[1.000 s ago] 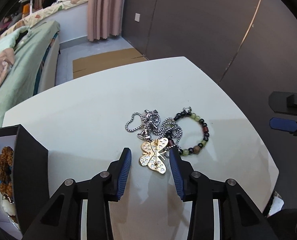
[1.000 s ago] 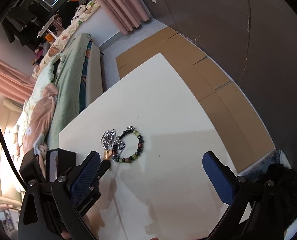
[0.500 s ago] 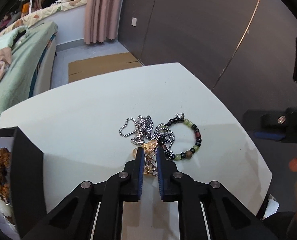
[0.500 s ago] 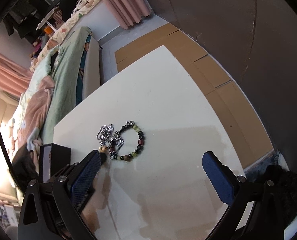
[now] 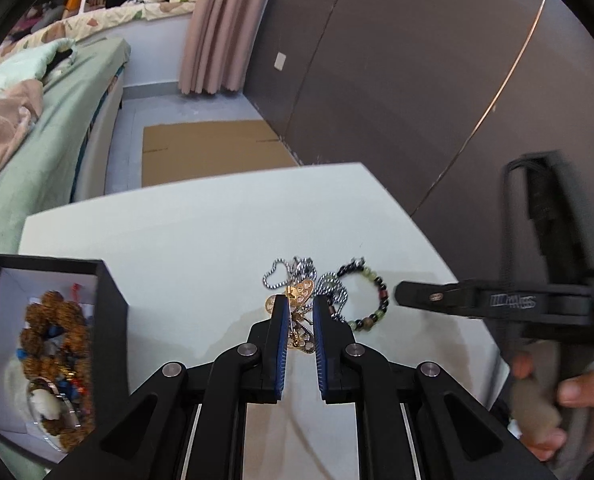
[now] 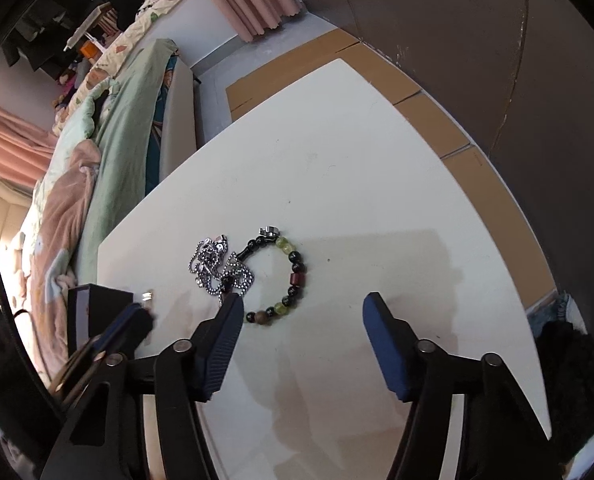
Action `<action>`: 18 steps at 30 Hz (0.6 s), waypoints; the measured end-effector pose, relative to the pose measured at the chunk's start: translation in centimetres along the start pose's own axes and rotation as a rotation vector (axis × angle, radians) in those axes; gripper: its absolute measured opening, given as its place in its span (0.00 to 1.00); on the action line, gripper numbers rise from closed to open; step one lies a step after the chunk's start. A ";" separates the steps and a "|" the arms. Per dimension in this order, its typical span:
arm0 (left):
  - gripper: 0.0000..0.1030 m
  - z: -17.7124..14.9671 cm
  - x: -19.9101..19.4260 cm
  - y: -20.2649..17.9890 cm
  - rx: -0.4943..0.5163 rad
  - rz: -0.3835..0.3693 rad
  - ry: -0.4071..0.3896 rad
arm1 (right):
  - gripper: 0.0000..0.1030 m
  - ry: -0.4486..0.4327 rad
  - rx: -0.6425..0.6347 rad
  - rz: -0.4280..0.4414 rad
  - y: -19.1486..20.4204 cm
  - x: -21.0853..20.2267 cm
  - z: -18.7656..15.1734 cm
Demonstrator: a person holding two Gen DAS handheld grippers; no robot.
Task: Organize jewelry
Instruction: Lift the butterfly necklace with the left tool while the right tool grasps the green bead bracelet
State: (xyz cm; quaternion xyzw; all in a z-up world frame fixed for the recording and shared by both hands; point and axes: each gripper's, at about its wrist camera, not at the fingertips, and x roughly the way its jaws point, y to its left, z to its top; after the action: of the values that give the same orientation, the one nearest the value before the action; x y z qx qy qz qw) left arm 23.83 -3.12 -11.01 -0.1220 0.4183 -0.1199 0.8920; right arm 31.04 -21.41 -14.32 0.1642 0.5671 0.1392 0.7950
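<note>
My left gripper (image 5: 300, 305) is shut on a gold butterfly pendant (image 5: 300, 330) whose silver ball chain (image 5: 293, 272) trails on the white table (image 5: 185, 240). A bracelet of green, black and brown beads (image 5: 371, 300) lies just right of the chain. My right gripper (image 6: 303, 308) is open just in front of that bracelet (image 6: 287, 276), with the silver chain (image 6: 217, 264) at its left finger. The right gripper's body also shows in the left wrist view (image 5: 497, 300). A black jewelry box (image 5: 45, 344) at the left holds brown bead strings.
The table's far and right edges are close to the jewelry. A bed with green and pink bedding (image 5: 29, 128) stands beyond the table's left side. Flat cardboard (image 5: 209, 148) lies on the floor beside a dark wall (image 5: 417, 80). The box corner shows in the right wrist view (image 6: 93, 312).
My left gripper closed on the gold pendant and lifted it off the table. My right gripper moved in toward the bead bracelet, and its jaws stand less wide open than before.
</note>
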 end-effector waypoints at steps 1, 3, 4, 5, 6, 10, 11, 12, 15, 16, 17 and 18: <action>0.12 0.1 -0.5 0.1 -0.002 -0.002 -0.010 | 0.49 -0.001 -0.003 -0.009 0.2 0.2 0.1; 0.12 0.3 -1.4 0.4 -0.006 -0.004 -0.026 | 0.45 0.002 -0.007 -0.030 0.6 0.8 0.2; 0.12 0.5 -1.7 0.6 -0.008 -0.006 -0.031 | 0.44 0.004 -0.010 -0.037 0.8 1.1 0.3; 0.12 0.6 -2.2 0.8 -0.014 -0.010 -0.041 | 0.43 0.003 -0.016 -0.052 1.1 1.5 0.4; 0.12 0.7 -2.6 1.0 -0.019 -0.013 -0.046 | 0.42 0.000 -0.024 -0.068 1.3 1.7 0.5; 0.12 1.1 -4.0 1.7 -0.029 -0.020 -0.077 | 0.39 -0.035 -0.095 -0.169 2.9 2.2 0.8; 0.12 1.3 -4.4 1.8 -0.030 -0.020 -0.086 | 0.37 -0.040 -0.113 -0.200 3.2 2.3 0.8; 0.12 1.3 -4.8 2.0 -0.032 -0.020 -0.092 | 0.32 -0.047 -0.135 -0.238 3.6 2.4 0.6; 0.12 1.4 -5.6 2.7 -0.038 -0.019 -0.109 | 0.10 -0.048 -0.179 -0.288 4.3 2.4 0.2; 0.12 1.4 -5.8 3.0 -0.040 -0.018 -0.115 | 0.10 -0.042 -0.174 -0.272 4.2 2.3 0.2; 0.12 1.4 -6.3 3.4 -0.044 -0.016 -0.124 | 0.10 -0.033 -0.157 -0.250 4.1 2.0 0.2; 0.12 1.5 -6.6 3.7 -0.047 -0.014 -0.130 | 0.09 -0.029 -0.140 -0.232 3.7 1.8 0.2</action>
State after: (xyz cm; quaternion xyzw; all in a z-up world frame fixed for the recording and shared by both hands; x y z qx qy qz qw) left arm 21.24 2.62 -6.52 -0.1535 0.3613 -0.1080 0.9133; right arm 31.69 -17.32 -14.21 0.0436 0.5597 0.0830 0.8234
